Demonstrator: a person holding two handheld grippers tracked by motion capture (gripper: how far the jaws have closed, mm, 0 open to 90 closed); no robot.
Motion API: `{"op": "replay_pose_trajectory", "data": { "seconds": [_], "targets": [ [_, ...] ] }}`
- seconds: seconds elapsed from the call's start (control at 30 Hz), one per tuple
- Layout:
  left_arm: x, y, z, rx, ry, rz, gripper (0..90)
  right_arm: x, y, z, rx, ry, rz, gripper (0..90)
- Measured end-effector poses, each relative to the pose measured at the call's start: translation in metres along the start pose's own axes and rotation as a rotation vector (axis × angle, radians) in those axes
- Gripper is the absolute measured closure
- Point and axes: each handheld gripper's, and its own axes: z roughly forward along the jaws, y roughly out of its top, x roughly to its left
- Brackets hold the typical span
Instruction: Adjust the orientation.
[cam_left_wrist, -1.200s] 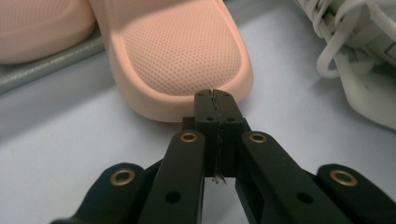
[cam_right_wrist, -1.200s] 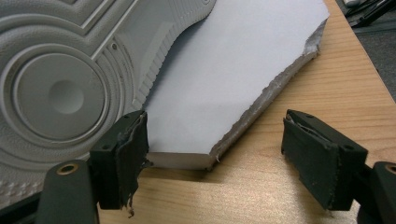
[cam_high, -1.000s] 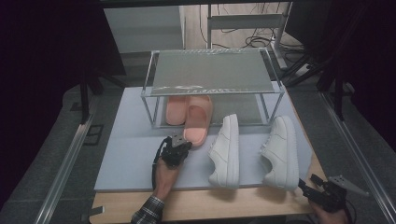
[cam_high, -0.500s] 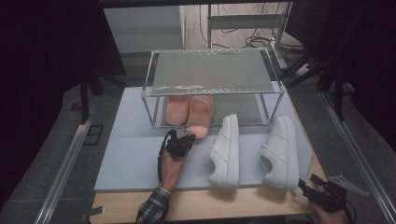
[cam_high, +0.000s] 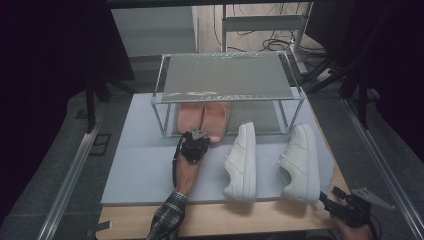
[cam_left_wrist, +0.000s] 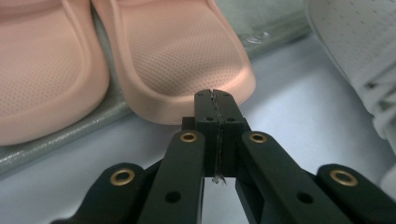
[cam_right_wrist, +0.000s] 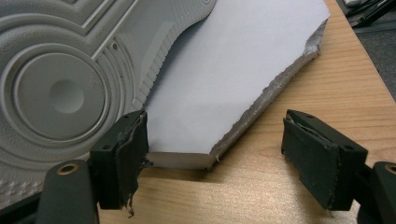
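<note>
as seen from the high view, two pink slippers lie side by side on the lower tier of one metal-framed rack – their moulded foam uppers are smooth at the rim and finely dimpled on the footbed, with rounded ends. the rack carries two grey mesh shelves on thin bright rails and stands on one pale blue-grey mat, which covers one wooden table. the left gripper sits just before the right-hand slipper; in the left gripper view its black jaws are clenched together on nothing, their tips at the slipper's rounded end, whether touching it cannot be told. further right, two white sneakers rest on the mat, well apart, each tipped onto its side – smooth leather-like uppers, the nearer one perforated. at far right the right gripper hovers low over the table's corner, jaws released and wide, by the mat's ragged edge and the ridged, ring-patterned sole of the right sneaker.
</note>
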Motion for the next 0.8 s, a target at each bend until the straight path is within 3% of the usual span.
{"op": "replay_pose_trajectory", "data": {
  "seconds": [0.8],
  "targets": [
    [0.015,0.019,0.027,0.043,0.048,-0.022,89.7,0.0,0.0,0.0,0.002,0.003,-0.001,23.4]
  ]
}}
